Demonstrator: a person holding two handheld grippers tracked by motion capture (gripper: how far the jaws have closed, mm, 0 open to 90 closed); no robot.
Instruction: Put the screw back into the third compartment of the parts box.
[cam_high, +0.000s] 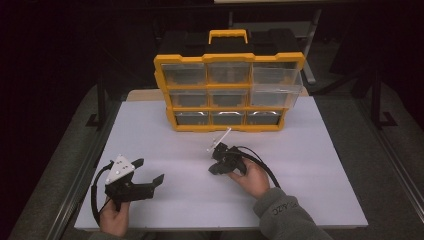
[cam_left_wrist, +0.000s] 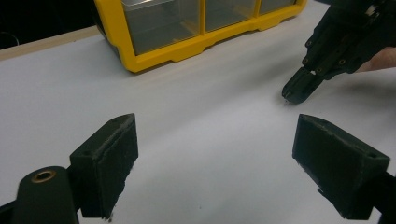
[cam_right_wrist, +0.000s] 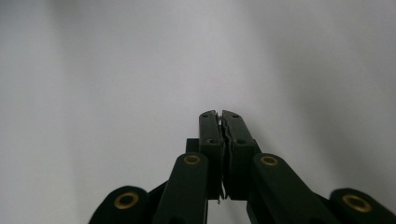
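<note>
Left tool wide apart at the jaws, right tool pressed closed.

Dim room, bright white tabletop — soft shadows, slight blur

Two black tongs stand wide apart over a white counter. A yellow drawer box sits ahead; closed right tongs touch the counter.

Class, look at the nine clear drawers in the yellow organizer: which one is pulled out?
The middle-row drawer at the right end of the yellow organizer. Its clear front juts out past the frame; the other eight sit flush.
</note>
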